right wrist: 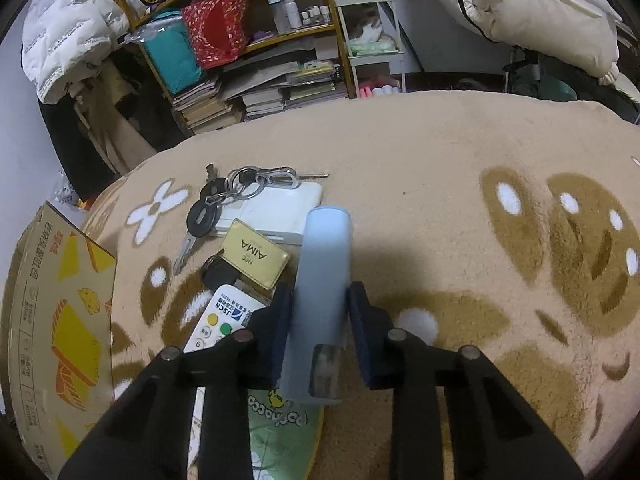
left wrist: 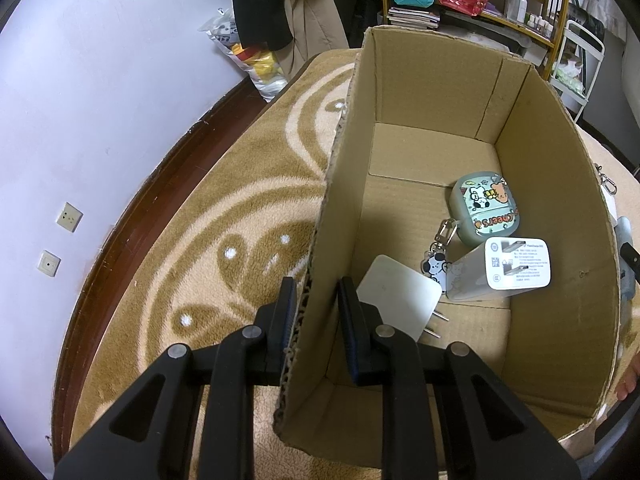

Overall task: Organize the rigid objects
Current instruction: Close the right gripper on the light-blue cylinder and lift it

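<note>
My left gripper [left wrist: 316,300] stands open astride the left wall of an open cardboard box [left wrist: 560,240], one finger outside and one inside. On the box floor lie a green cartoon earbud case [left wrist: 486,210] with a keychain charm [left wrist: 434,268], a white plug charger [left wrist: 400,294] and a white labelled adapter [left wrist: 516,264]. My right gripper [right wrist: 320,300] is shut on a pale blue cylinder [right wrist: 324,256], which points forward over the carpet. Beside it lie a bunch of keys [right wrist: 224,200], a yellow AIMA tag [right wrist: 256,256], a white remote [right wrist: 224,320] and a white flat pack [right wrist: 280,212].
A tan patterned carpet [right wrist: 440,200] covers the surface. The box's printed outside [right wrist: 52,320] sits at the left of the right wrist view. A green cartoon item [right wrist: 280,432] lies under my right gripper. Shelves with books and bags [right wrist: 260,60] stand behind. A hand [left wrist: 628,380] shows at the box's right.
</note>
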A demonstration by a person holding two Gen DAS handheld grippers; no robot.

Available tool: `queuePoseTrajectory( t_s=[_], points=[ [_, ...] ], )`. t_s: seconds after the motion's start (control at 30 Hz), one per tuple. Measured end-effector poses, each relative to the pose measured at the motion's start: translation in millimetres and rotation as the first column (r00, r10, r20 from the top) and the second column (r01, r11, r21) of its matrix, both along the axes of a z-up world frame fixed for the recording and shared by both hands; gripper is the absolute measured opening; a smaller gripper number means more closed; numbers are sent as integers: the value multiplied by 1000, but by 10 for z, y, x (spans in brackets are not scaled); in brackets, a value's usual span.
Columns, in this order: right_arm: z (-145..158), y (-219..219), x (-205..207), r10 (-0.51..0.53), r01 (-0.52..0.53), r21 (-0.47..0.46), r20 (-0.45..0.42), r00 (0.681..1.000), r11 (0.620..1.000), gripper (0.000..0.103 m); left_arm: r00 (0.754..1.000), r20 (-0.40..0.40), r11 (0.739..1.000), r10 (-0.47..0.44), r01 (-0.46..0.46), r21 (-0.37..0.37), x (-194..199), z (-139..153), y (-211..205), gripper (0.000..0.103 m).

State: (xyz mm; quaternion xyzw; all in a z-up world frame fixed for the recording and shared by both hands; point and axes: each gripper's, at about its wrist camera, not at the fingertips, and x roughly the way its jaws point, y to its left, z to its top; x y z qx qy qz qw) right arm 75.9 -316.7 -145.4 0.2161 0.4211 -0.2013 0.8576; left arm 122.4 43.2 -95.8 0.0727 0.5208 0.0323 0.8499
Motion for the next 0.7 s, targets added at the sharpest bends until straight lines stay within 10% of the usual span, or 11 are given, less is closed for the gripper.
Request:
queuePoseTrajectory(
  t_s=[0.7],
  points=[
    [382, 161, -48, 40, -31, -84, 96, 995, 996, 29, 1000, 0, 1000, 1, -1, -5, -11, 17, 21, 21]
  ],
)
